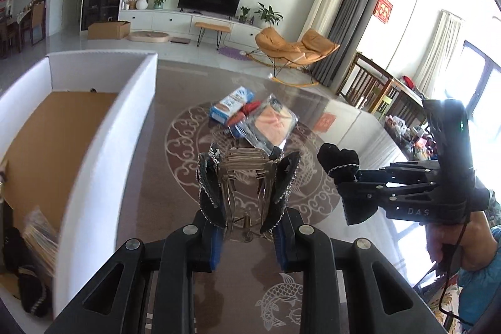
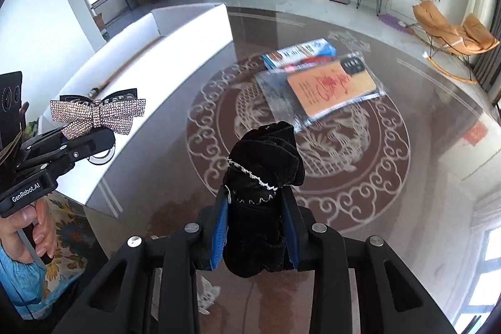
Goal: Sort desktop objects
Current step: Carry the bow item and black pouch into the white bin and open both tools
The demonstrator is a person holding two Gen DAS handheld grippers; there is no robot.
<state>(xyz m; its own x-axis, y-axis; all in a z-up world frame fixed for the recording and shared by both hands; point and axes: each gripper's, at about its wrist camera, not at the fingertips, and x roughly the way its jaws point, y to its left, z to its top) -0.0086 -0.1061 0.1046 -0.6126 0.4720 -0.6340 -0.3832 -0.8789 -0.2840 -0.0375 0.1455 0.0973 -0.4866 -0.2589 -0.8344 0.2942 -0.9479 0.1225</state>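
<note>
My left gripper [image 1: 247, 202] is shut on a rhinestone bow hair clip [image 1: 247, 177], held above the table beside the white box; the clip also shows in the right wrist view [image 2: 97, 113]. My right gripper [image 2: 255, 208] is shut on a black velvet scrunchie [image 2: 266, 158] with a thin silver trim, held above the table; it shows at the right of the left wrist view [image 1: 339, 161]. On the table lie a bagged orange phone case [image 2: 332, 83] and a blue and white packet [image 2: 300, 50].
A white open box [image 1: 103, 127] with a brown floor stands at the left and holds dark items [image 1: 28, 280]. The glass table top [image 2: 391, 193] has a round carp pattern. A living room with a TV and an orange rocking chair lies beyond.
</note>
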